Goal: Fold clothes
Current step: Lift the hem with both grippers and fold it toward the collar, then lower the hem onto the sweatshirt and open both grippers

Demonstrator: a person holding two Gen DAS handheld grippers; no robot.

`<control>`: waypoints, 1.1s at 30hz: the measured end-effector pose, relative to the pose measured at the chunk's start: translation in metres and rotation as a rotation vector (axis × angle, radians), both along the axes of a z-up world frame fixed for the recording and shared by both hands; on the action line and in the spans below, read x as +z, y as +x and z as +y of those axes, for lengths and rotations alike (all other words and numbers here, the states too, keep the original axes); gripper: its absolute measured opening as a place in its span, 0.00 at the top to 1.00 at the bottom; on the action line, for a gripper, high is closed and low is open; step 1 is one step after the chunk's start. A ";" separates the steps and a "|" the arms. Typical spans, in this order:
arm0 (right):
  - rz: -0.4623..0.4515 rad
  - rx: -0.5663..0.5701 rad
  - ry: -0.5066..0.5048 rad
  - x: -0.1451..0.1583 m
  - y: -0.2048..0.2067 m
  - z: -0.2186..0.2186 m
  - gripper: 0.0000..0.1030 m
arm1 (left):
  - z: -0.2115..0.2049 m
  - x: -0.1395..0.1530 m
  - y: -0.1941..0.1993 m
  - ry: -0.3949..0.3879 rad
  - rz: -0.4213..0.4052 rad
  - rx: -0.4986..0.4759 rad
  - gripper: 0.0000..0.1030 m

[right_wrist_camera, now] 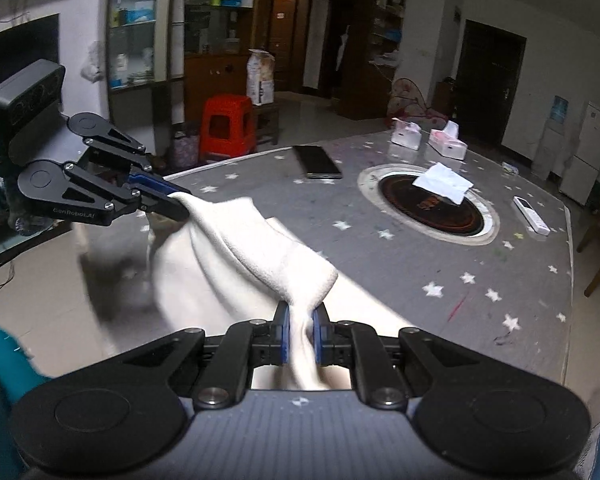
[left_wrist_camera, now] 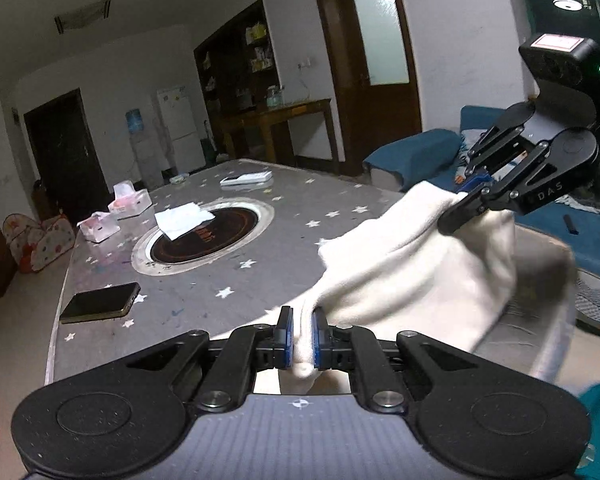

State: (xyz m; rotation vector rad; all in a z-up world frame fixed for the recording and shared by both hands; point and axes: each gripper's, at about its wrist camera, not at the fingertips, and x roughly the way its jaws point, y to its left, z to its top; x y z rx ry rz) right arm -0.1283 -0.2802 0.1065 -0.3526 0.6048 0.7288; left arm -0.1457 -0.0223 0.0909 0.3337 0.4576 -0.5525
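Note:
A cream white garment [left_wrist_camera: 412,280] hangs stretched between my two grippers above the near edge of the grey star-patterned table [left_wrist_camera: 228,276]. My left gripper [left_wrist_camera: 302,316] is shut on one corner of it. My right gripper [left_wrist_camera: 460,204] is shut on the other corner, up at the right. In the right wrist view the right gripper [right_wrist_camera: 300,314] pinches the garment [right_wrist_camera: 236,256], and the left gripper [right_wrist_camera: 180,204] holds its far corner at the left. The cloth sags between them and its lower part is blurred.
On the table lie a black phone [left_wrist_camera: 100,302], a white tissue [left_wrist_camera: 182,220] over a round inset burner [left_wrist_camera: 204,236], two pink tissue packs [left_wrist_camera: 130,200], and a white remote [left_wrist_camera: 246,179]. A blue sofa [left_wrist_camera: 416,152] stands at the right. A red stool [right_wrist_camera: 226,124] stands beyond the table.

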 end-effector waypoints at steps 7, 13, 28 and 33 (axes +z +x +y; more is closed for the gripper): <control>0.041 -0.053 -0.022 -0.026 0.073 0.006 0.91 | -0.008 -0.022 0.076 0.019 0.058 0.064 0.91; 0.079 -0.161 -0.023 -0.075 0.110 0.013 0.86 | -0.016 -0.060 0.117 0.044 0.104 0.159 0.87; 0.068 -0.322 0.124 -0.070 0.100 -0.006 0.72 | -0.012 -0.040 0.115 -0.040 0.087 0.260 0.78; 0.111 -0.286 0.133 -0.075 0.087 -0.001 0.76 | -0.038 -0.040 0.106 -0.074 0.165 0.136 0.78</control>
